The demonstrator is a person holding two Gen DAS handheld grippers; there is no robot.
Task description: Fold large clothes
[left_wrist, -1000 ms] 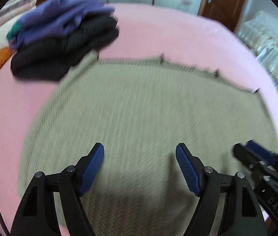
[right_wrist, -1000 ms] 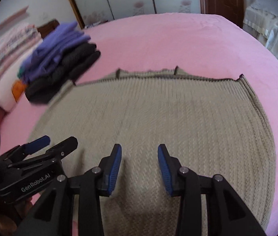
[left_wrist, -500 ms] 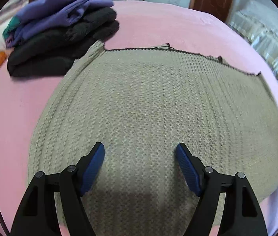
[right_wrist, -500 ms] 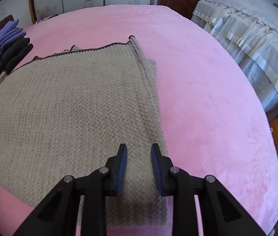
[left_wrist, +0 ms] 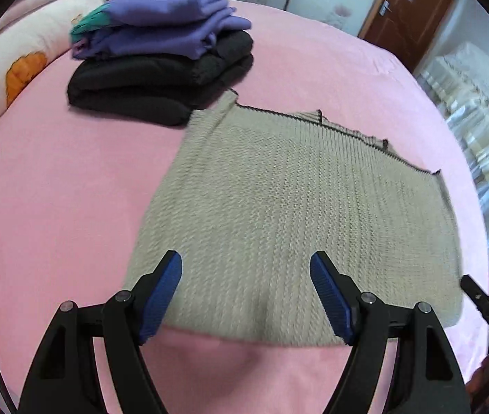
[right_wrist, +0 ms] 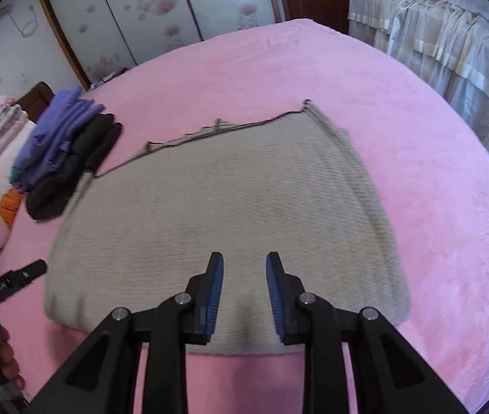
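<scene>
A beige knitted garment [left_wrist: 296, 214] with a dark trimmed far edge lies flat, folded into a rough rectangle, on the pink bed; it also shows in the right wrist view [right_wrist: 223, 207]. My left gripper [left_wrist: 246, 276] is wide open and empty above the garment's near edge. My right gripper [right_wrist: 244, 276] is open with a narrow gap and empty, above the near edge. The left gripper's tip [right_wrist: 20, 276] shows at the left of the right wrist view. The right gripper's tip [left_wrist: 479, 300] shows at the right of the left wrist view.
A stack of folded purple and black clothes [left_wrist: 161, 51] sits at the far left of the pink bed [left_wrist: 54, 189], touching the garment's far left corner; it also shows in the right wrist view [right_wrist: 68, 148]. A pillow [left_wrist: 20, 62] lies beyond. Curtains [right_wrist: 451, 51] hang right.
Both grippers pulled back toward the garment's near edge, so its whole outline now shows. The right gripper swung back left to the middle and opened slightly wider.
</scene>
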